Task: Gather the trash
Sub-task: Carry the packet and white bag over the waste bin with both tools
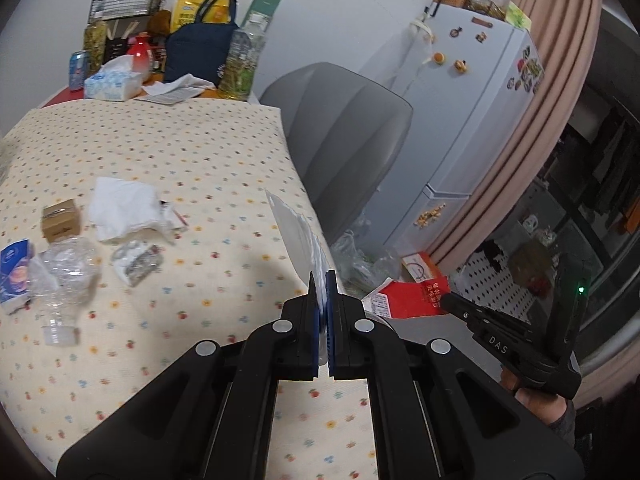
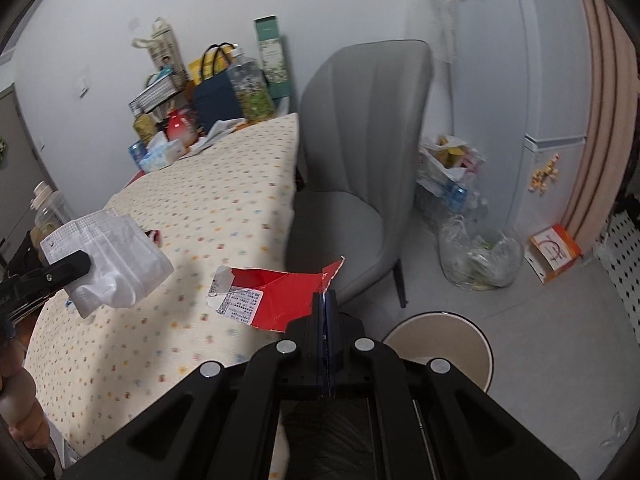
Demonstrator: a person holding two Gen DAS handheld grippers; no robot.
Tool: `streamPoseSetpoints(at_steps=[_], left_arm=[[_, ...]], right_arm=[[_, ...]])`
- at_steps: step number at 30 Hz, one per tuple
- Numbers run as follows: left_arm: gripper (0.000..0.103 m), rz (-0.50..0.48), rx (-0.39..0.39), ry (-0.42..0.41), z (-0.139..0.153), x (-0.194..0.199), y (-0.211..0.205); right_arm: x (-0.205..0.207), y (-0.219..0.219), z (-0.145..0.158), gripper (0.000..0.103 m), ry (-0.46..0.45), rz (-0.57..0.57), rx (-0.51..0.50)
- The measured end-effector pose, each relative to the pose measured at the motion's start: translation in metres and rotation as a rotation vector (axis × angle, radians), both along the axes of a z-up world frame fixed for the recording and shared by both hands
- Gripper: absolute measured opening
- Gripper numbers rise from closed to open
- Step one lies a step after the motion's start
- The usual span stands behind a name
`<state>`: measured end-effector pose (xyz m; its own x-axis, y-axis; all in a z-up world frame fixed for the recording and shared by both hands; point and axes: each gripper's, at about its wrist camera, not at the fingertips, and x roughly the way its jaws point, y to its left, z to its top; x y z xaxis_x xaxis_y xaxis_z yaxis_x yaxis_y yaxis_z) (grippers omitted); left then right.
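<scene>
My left gripper is shut on a clear plastic bag with a white mask inside, held above the table's right edge; the bag also shows in the right wrist view. My right gripper is shut on a torn red carton piece, held beside the table edge; it also shows in the left wrist view. On the dotted tablecloth lie a white tissue, a crushed clear bottle, a small brown box, a blue packet and a crumpled wrapper.
A round beige bin stands on the floor below my right gripper. A grey chair sits by the table. A clear trash bag and an orange box lie near the fridge. Bottles, a tissue box and bags crowd the table's far end.
</scene>
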<state>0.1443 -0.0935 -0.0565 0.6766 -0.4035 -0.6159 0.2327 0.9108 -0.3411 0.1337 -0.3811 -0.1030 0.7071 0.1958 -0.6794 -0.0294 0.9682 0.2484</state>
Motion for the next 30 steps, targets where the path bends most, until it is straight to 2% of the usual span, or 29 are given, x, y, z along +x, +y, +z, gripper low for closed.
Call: streamPoseSetpoints(at_steps=[9,21,24,26,27,28,30], left_arm=[[0.004,-0.08,0.046,0.046,-0.017,0.019,-0.056],[0.004,-0.141,0.087,0.101,-0.04,0.039,-0.108],[0.004,-0.152,0.095,0.116,-0.045,0.043,-0.117],[0.004,-0.162,0.098,0.122,-0.047,0.044,-0.124],[0.004,-0.167,0.102,0.125,-0.048,0.045,-0.127],[0.003,-0.173,0.105,0.129,-0.049,0.046,-0.131],[0.004,-0.184,0.11,0.136,-0.052,0.047,-0.137]], right_arm=[[0.001,-0.057,-0.037,0.003,0.063,-0.113,0.035],[0.011,-0.11,-0.087,0.003,0.138,-0.214,0.082],[0.017,-0.121,-0.102,0.006,0.153,-0.238,0.086],[0.022,-0.13,-0.116,0.01,0.184,-0.267,0.108],[0.023,-0.132,-0.12,0.023,0.196,-0.271,0.113],[0.024,-0.136,-0.126,0.043,0.209,-0.282,0.126],[0.02,-0.141,-0.13,0.048,0.203,-0.302,0.135]])
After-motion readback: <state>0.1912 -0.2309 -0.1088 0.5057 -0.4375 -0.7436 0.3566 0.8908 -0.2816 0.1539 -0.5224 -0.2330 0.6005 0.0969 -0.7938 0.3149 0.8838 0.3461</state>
